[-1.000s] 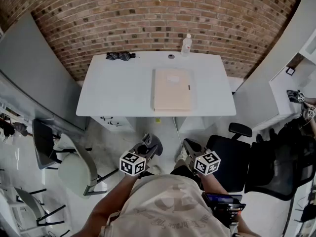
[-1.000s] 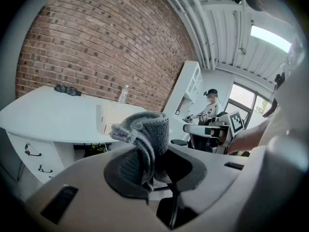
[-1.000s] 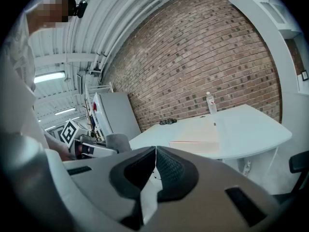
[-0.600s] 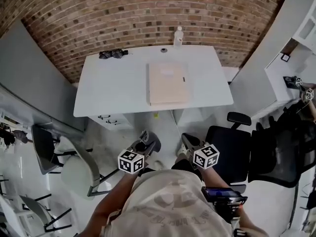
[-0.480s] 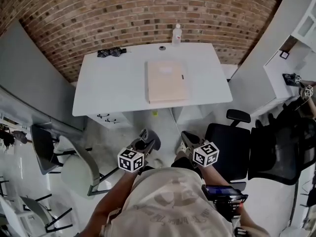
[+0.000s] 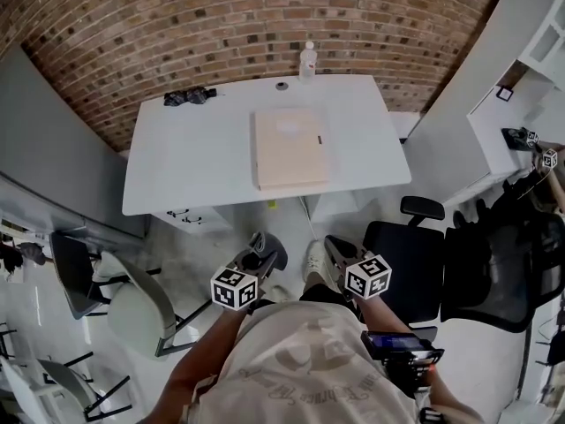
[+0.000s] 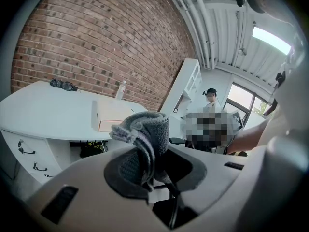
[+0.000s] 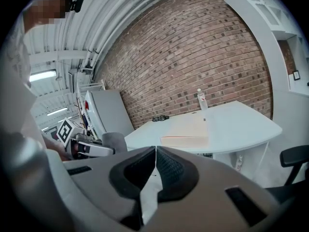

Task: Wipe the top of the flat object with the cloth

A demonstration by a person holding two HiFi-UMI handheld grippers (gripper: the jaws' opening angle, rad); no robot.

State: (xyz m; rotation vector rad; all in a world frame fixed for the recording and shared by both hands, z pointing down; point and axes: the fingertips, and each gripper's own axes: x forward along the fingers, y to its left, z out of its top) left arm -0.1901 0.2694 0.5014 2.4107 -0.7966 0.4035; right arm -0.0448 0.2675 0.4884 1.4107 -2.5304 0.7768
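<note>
The flat object, a beige slab (image 6: 290,148), lies on the white table (image 6: 194,166) ahead; it also shows as the slab (image 7: 112,119) and the slab (image 8: 188,129) in the gripper views. My left gripper (image 6: 263,253) hangs over the floor short of the table's front edge, shut on a bunched grey cloth (image 7: 146,138), which sticks up between its jaws. The cloth (image 6: 267,247) shows at its tip in the head view. My right gripper (image 6: 335,253) is beside it, its jaws shut together (image 8: 155,152) with nothing between them.
A clear bottle (image 6: 306,60), a small round thing (image 6: 282,85) and a dark bundle (image 6: 187,97) sit along the table's far edge by the brick wall. A black office chair (image 6: 408,256) stands right of me, a pale chair (image 6: 132,312) to the left. A person stands at far right.
The head view has shifted, so the table and slab sit a little further left in the frame. Both grippers hold their place, and the cloth stays gripped.
</note>
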